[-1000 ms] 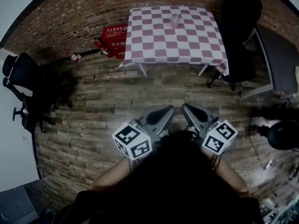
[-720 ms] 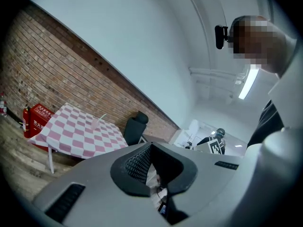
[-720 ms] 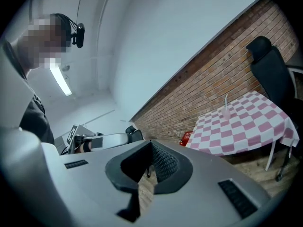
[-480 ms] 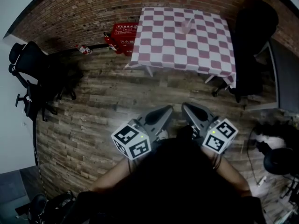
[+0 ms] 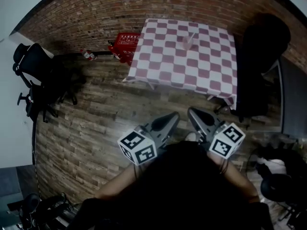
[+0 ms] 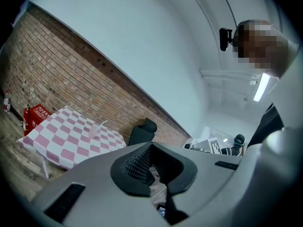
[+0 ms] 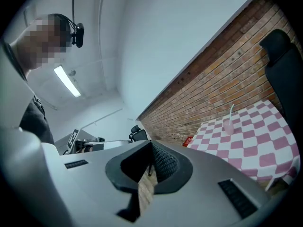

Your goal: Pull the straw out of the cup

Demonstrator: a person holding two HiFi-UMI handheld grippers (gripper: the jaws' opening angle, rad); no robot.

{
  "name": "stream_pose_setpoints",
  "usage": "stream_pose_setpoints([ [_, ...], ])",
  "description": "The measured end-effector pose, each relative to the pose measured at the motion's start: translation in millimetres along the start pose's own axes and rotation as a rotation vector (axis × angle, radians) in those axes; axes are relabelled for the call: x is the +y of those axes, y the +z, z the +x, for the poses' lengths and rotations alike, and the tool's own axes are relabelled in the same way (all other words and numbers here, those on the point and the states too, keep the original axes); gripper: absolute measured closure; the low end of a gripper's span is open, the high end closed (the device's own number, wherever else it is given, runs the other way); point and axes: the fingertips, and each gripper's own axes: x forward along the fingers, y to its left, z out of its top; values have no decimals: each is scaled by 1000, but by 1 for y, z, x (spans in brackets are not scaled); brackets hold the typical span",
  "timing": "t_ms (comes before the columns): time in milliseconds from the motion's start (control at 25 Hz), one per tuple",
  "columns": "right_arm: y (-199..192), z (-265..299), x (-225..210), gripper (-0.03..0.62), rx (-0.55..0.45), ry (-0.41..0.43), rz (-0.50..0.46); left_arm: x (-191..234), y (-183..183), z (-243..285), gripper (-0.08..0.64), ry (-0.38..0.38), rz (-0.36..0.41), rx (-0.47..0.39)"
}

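I hold a claw in each hand, low in front of me, side by side over the wood floor (image 5: 96, 119). My left claw (image 5: 171, 116) is clenched. Its two jaws meet at the tip and there is nothing between them. My right claw (image 5: 191, 111) is clenched too, and it is also empty. The two tips are near each other but do not touch. Each claw has a marker cube (image 5: 138, 147) at its back end, close to my hands.

The cup (image 5: 187, 43) is well ahead of both claws. It is a pale pink cup and it stands upright on the surface (image 5: 163, 66), which has a pink and white checked cloth on it. The cup is on the far part of the surface, near the brick wall (image 5: 96, 8). The straw (image 5: 191, 36) is in the cup and leans a little to one side. No claw touches the cup or the straw.

From my left claw (image 6: 151, 145) the cup (image 6: 93, 132) and the straw (image 6: 101, 125) are ahead and off to the left. From my right claw (image 7: 152, 143) the cup (image 7: 228, 126) and the straw (image 7: 231, 110) are ahead and off to the right.

A red box (image 5: 125, 41) sits on the floor ahead of my left claw, by the wall, just beside the surface. A black chair (image 5: 261, 56) stands ahead of my right claw, beside the surface. An office chair (image 5: 33, 80) is far off to the left of my left claw.
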Motion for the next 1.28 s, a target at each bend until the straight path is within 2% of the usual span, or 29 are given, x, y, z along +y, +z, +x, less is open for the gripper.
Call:
stream_pose_setpoints([
  [440, 34, -12, -54, 581, 36, 116, 7, -7, 12, 68, 548, 84, -1, -27],
  [720, 39, -17, -90, 581, 52, 114, 38, -3, 11, 102, 548, 87, -14, -11],
  [960, 52, -1, -120, 581, 38, 70, 56, 17, 23, 131, 548, 43, -5, 28],
  [1280, 80, 39, -149, 581, -12, -31, 61, 60, 61, 159, 548, -74, -9, 87],
])
